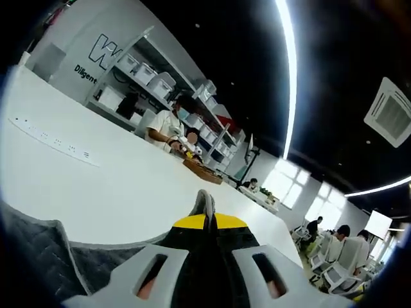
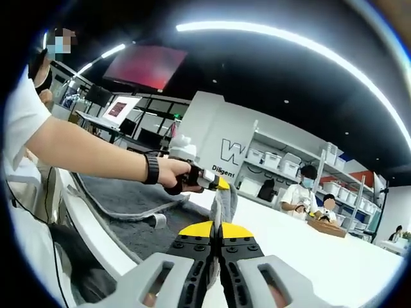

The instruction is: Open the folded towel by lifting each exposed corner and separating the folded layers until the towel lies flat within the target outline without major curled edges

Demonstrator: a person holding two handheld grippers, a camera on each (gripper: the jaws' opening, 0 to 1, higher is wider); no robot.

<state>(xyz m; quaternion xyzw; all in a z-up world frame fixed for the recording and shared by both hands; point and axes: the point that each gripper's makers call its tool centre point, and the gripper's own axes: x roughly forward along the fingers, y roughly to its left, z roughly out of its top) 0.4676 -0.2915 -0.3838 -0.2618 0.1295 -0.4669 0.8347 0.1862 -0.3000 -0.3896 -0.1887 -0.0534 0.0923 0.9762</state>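
Gripping grey towel (image 1: 38,247) edge, left hand-held gripper (image 1: 207,215) jaws clamped on thin fold at tips; cloth draping down-left of it onto white surface (image 1: 115,186). Pinching raised towel (image 2: 221,202) corner, right hand-held gripper (image 2: 217,247) jaws closed on it; other hand-held gripper (image 2: 209,181) just ahead. Judging cloth soft, limp, light, sagging between holds; taking corners and hem, not middle.
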